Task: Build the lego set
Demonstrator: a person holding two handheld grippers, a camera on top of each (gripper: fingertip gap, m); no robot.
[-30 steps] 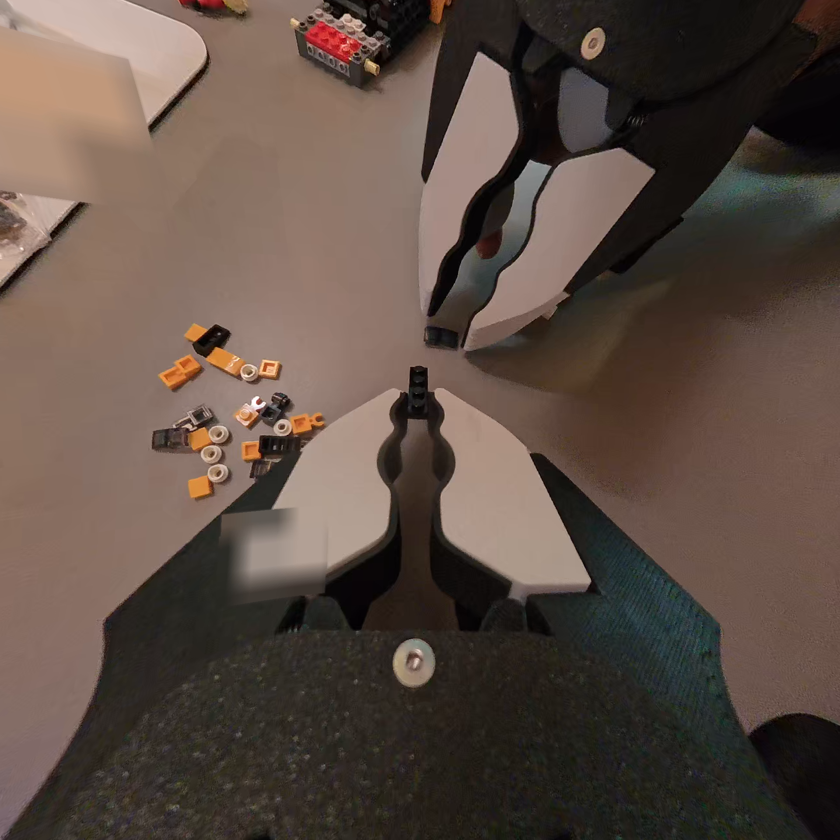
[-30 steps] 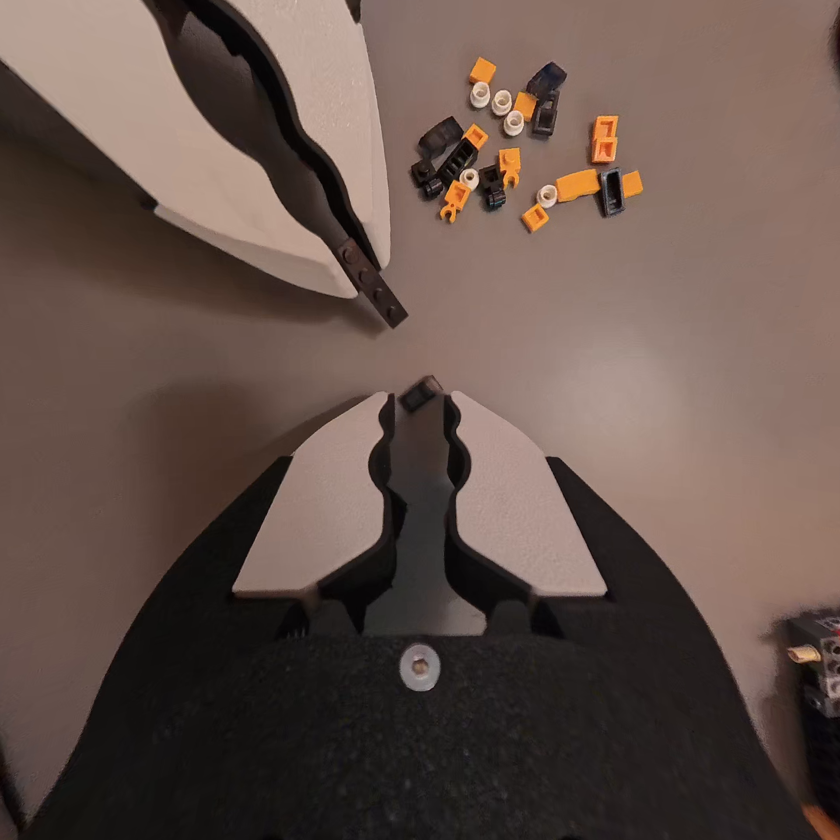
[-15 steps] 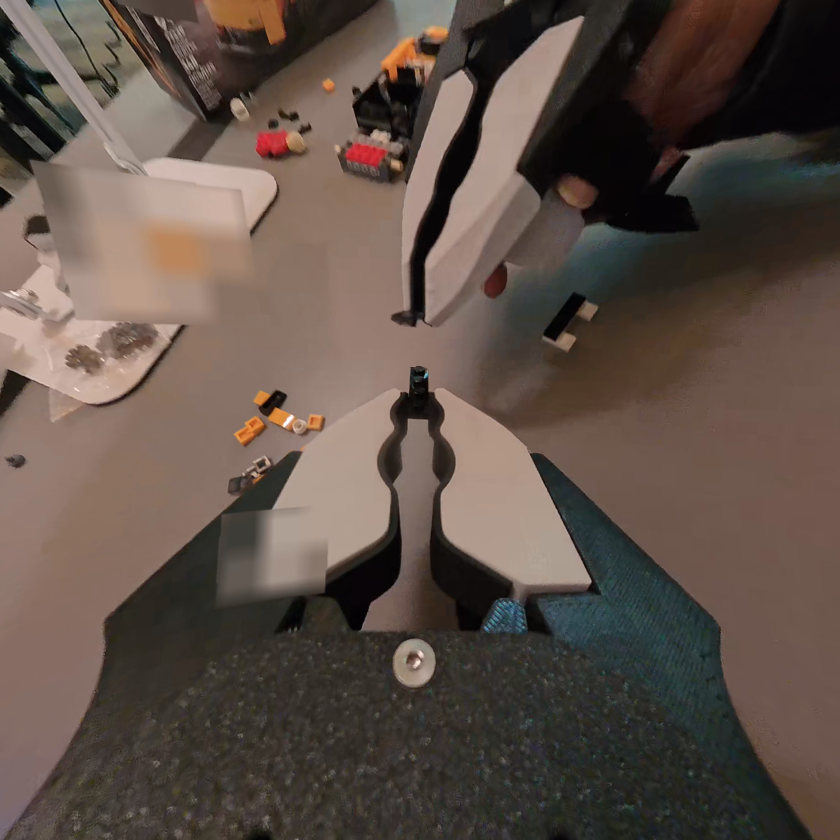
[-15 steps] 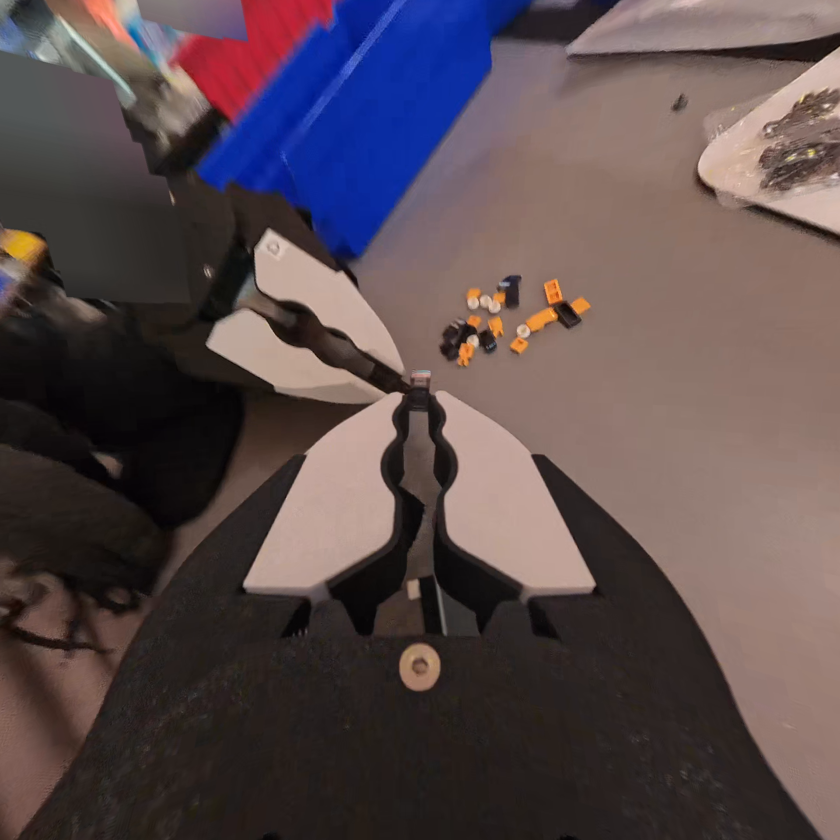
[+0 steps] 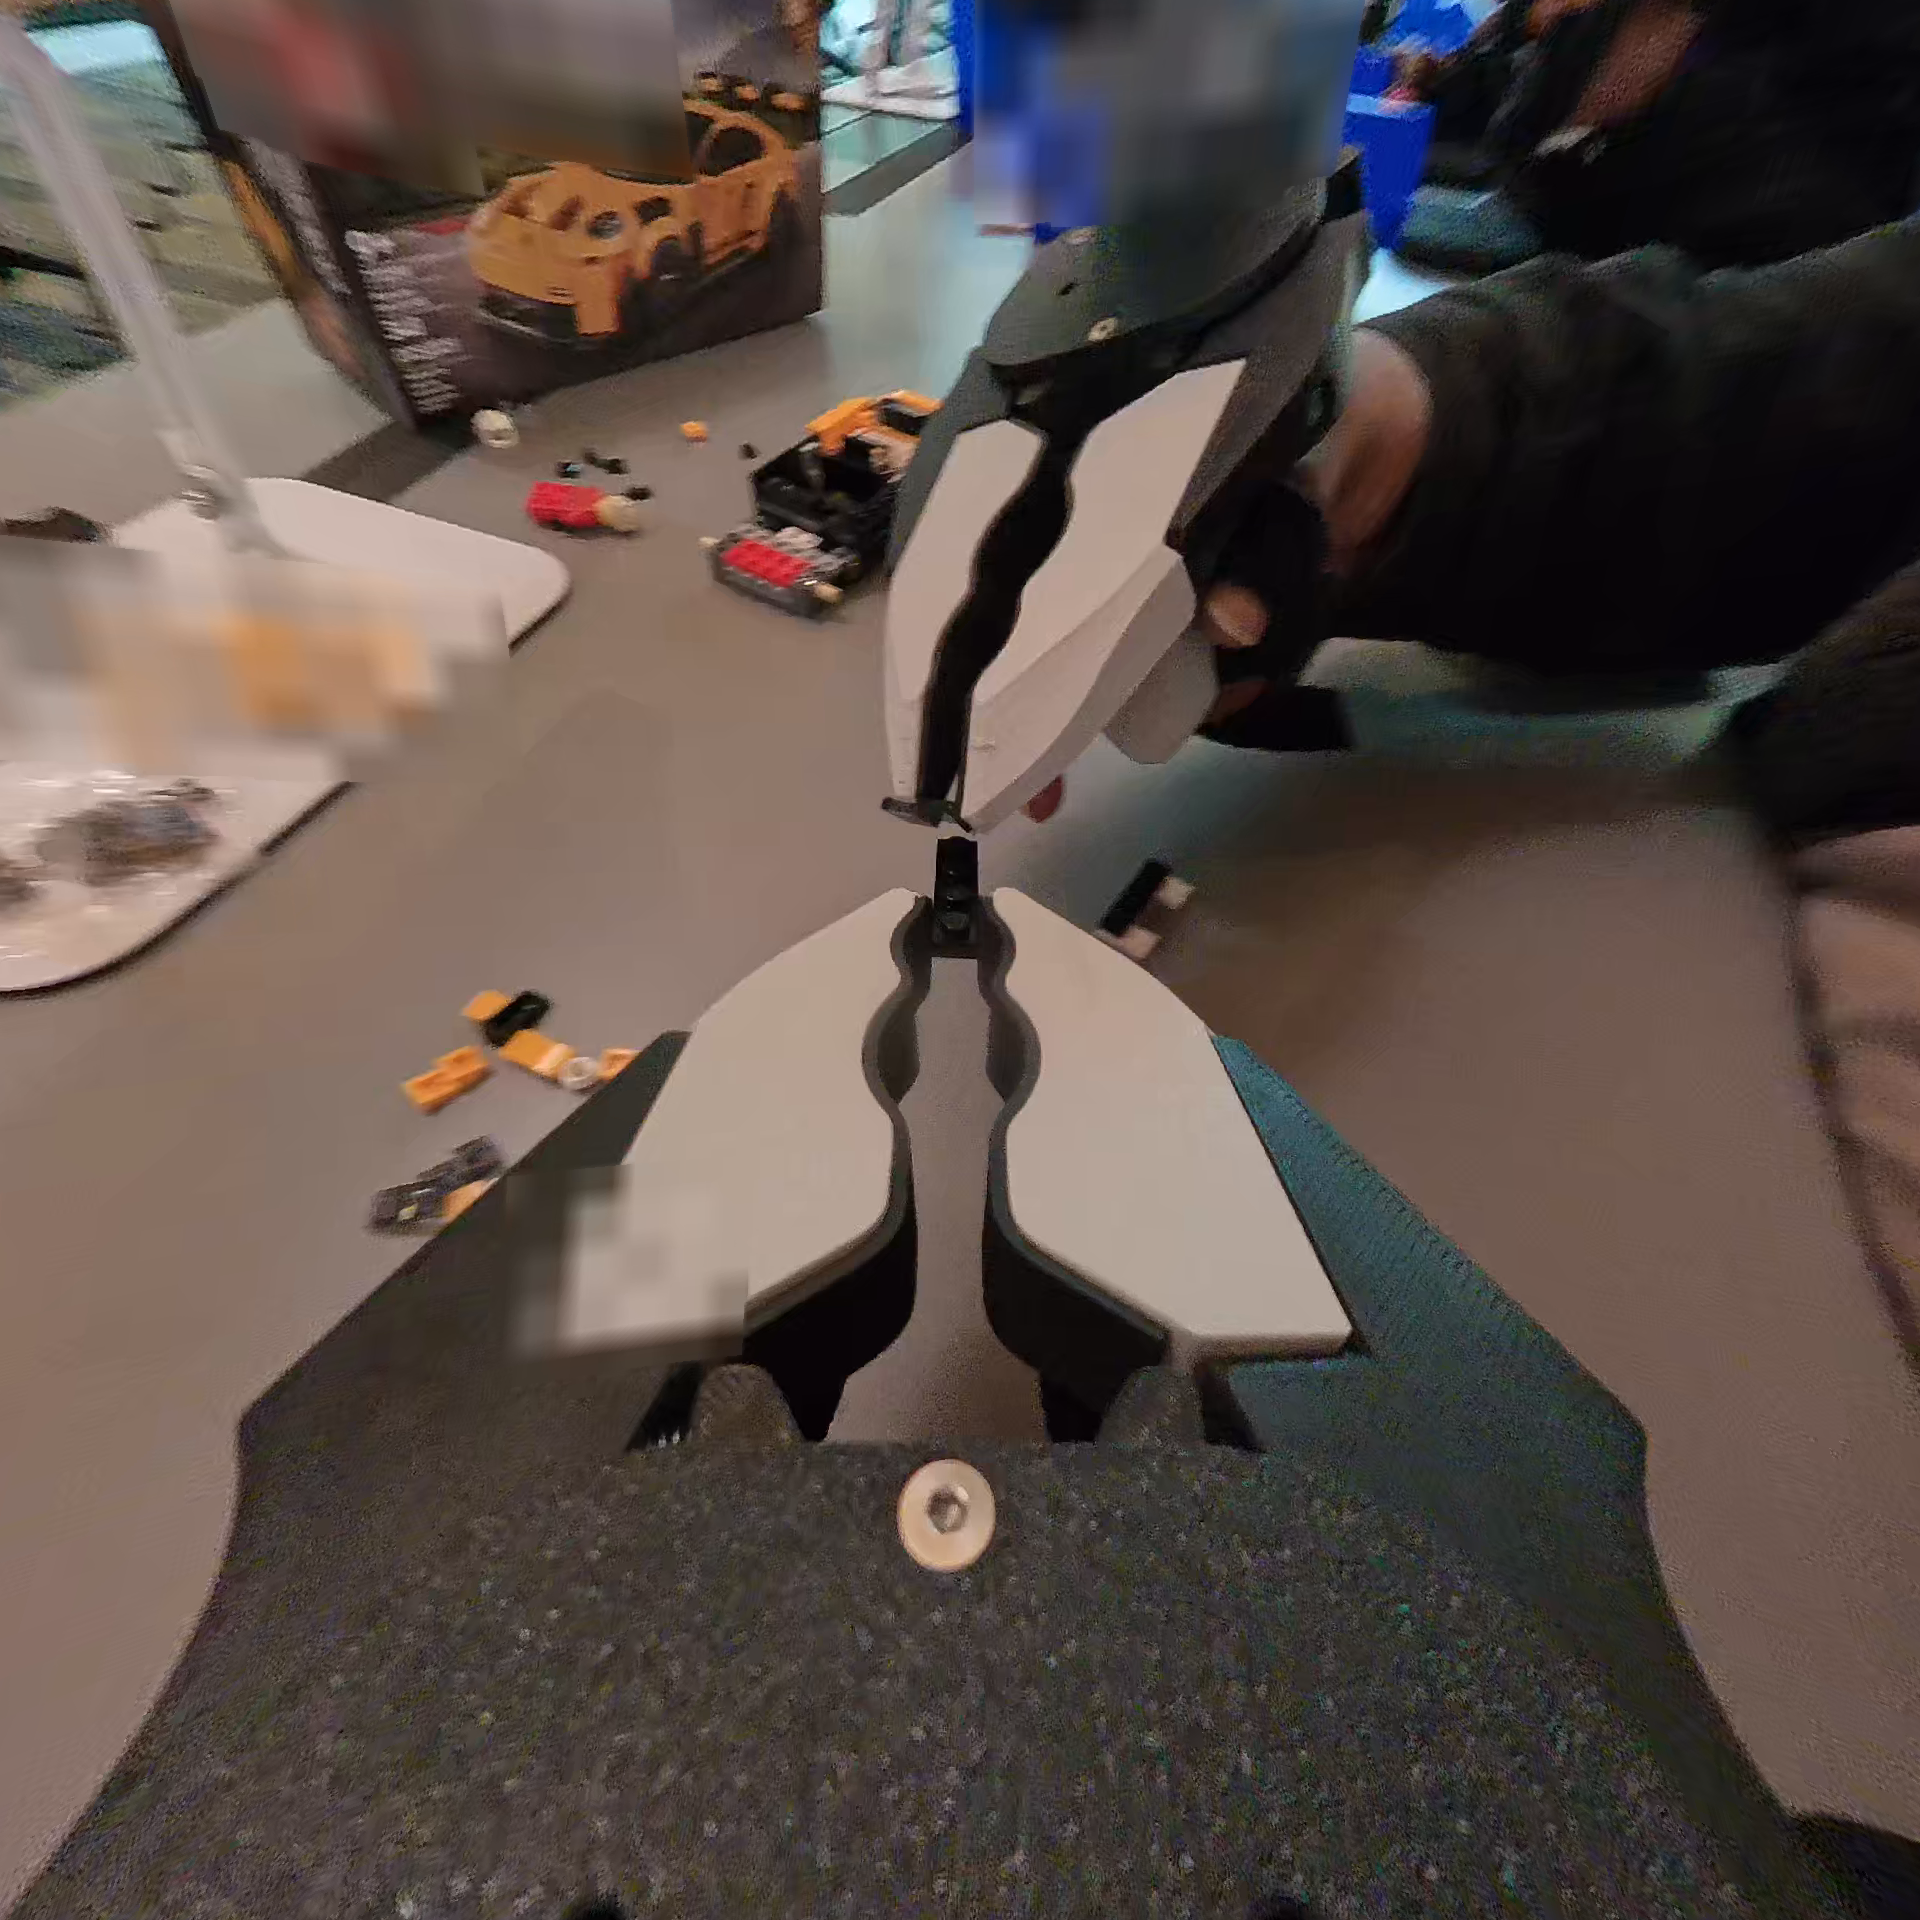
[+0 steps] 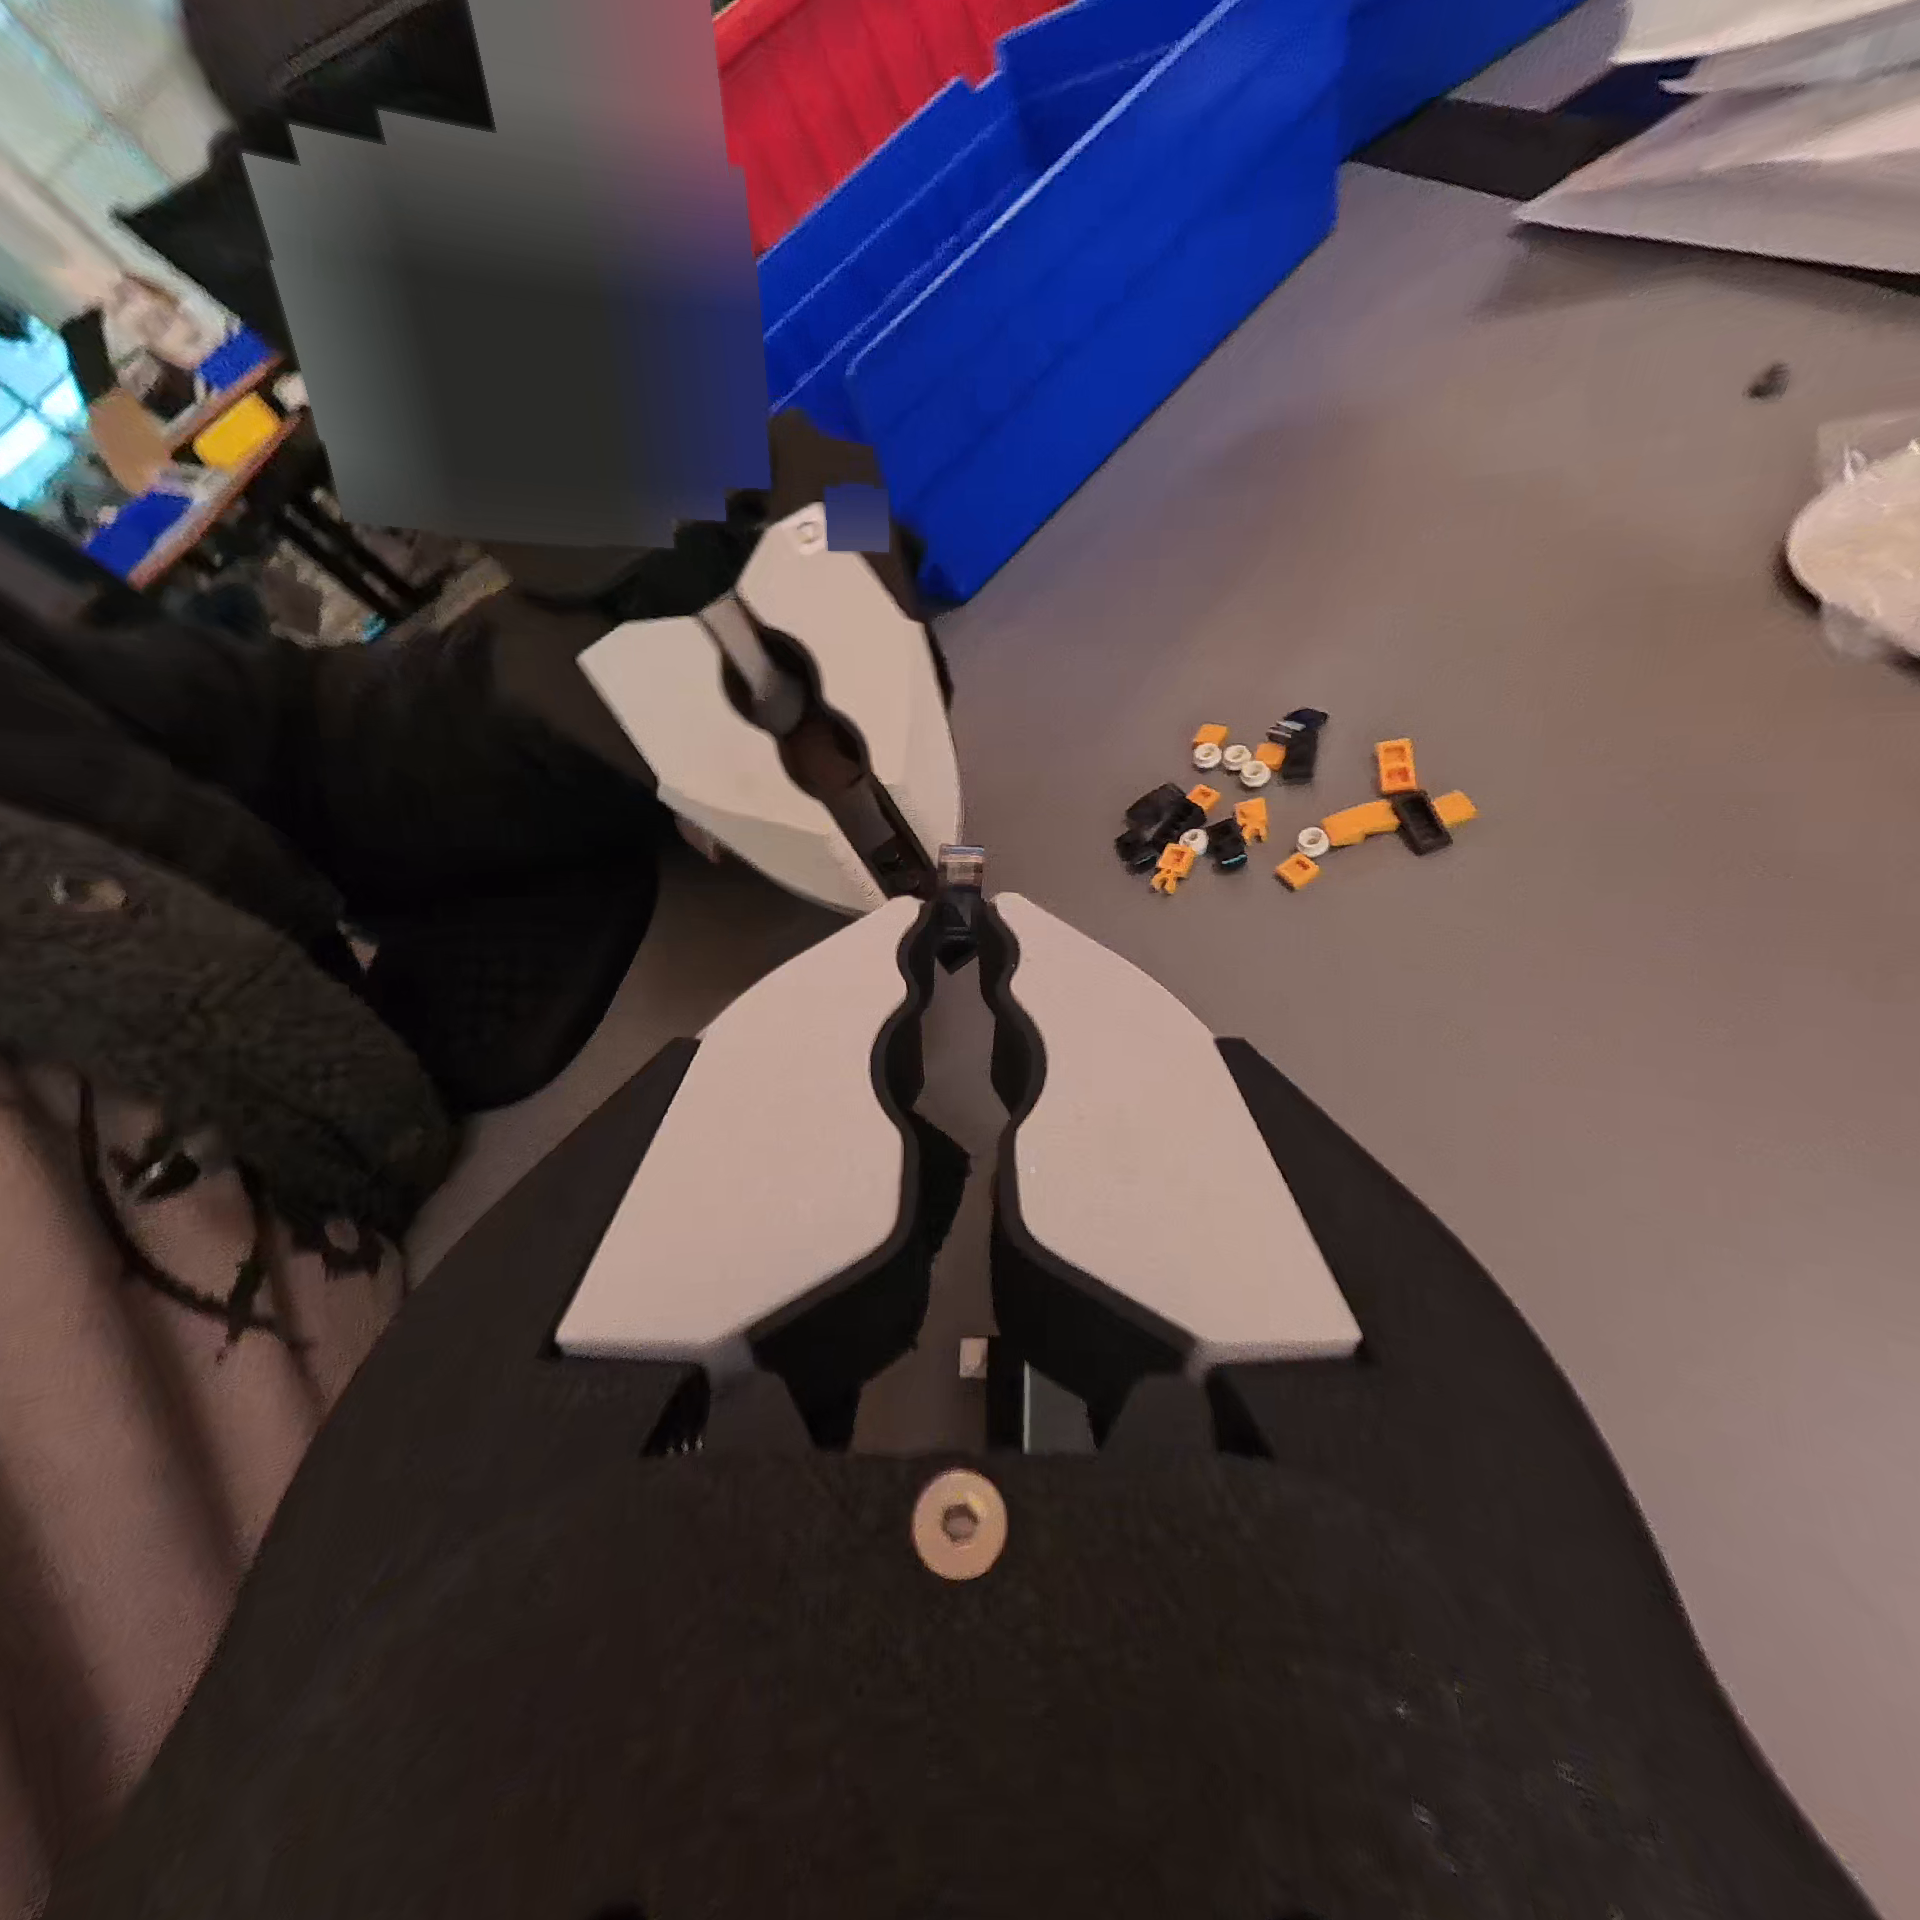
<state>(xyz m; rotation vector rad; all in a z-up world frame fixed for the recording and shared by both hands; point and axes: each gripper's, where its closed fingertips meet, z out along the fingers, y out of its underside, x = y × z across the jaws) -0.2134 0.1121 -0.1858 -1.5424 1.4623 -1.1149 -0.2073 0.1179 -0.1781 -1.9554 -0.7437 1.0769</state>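
Two small pieces meeting above the bench

My left gripper point(image 5: 954, 906) pinches a black plate point(image 5: 954, 883); my right gripper point(image 6: 958, 914) pinches a small dark piece point(image 6: 958, 883), tips nearly touching.

Two close wrist cameras face each other low over the grey table point(image 5: 1455, 1039) — sharing the loose bricks point(image 6: 1299, 800).

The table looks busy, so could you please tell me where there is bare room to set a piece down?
The table is bare to the right of the left tool, past the small black and white piece. Another free patch lies between the white board and the loose pieces. It is crowded by the box and the car build.
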